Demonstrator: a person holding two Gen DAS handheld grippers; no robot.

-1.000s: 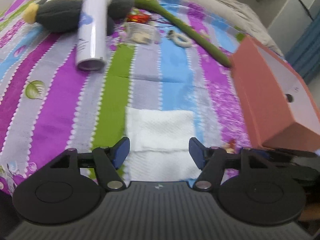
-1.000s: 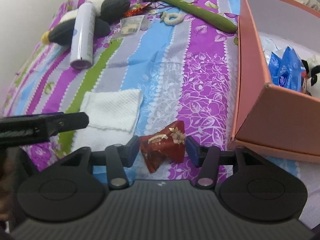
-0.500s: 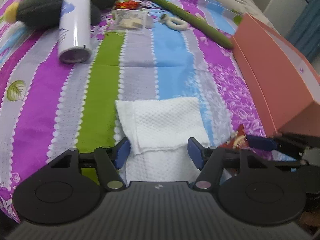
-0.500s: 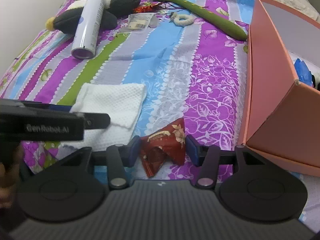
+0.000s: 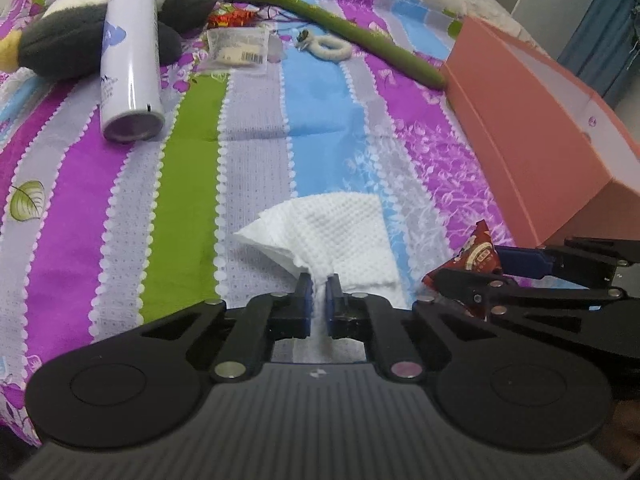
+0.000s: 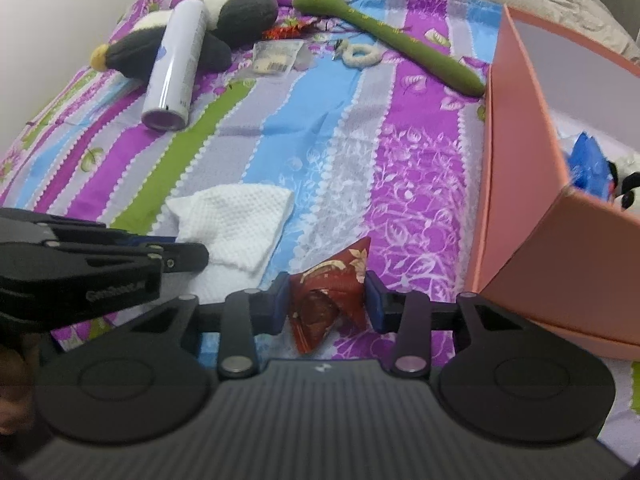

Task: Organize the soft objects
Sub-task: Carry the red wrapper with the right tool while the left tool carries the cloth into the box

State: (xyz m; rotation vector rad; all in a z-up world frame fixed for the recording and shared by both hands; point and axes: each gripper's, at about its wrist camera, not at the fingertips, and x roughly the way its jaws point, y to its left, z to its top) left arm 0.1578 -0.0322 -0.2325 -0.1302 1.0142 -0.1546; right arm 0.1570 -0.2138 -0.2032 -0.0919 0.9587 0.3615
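Low over the striped bedspread [image 5: 256, 168], the left gripper [image 5: 318, 300] lies nearly level, its jaws pinched narrow on the near edge of the white cloth [image 5: 340, 232], which bunches upward between the pads while its far corners still rest on the sheet. Just to its right the right gripper [image 6: 326, 300] sits at the same height, jaws closed partway on a red pouch [image 6: 330, 292], a pad pressed to each side and the pouch's peak pointing away from the camera. Beside it to the right stands the pink box [image 6: 520, 184], open on top; inside, a blue packet [image 6: 590, 164] and a black-and-white plush [image 6: 628, 196] are mostly cut off by the box wall. Farther up the bed a spray can [image 5: 130, 56] lies across a grey plush [image 5: 76, 36], long axis running toward the camera, and a green stem-shaped toy [image 5: 344, 28] slants toward the box corner. What the clear packet [image 5: 238, 46] holds is hard to make out
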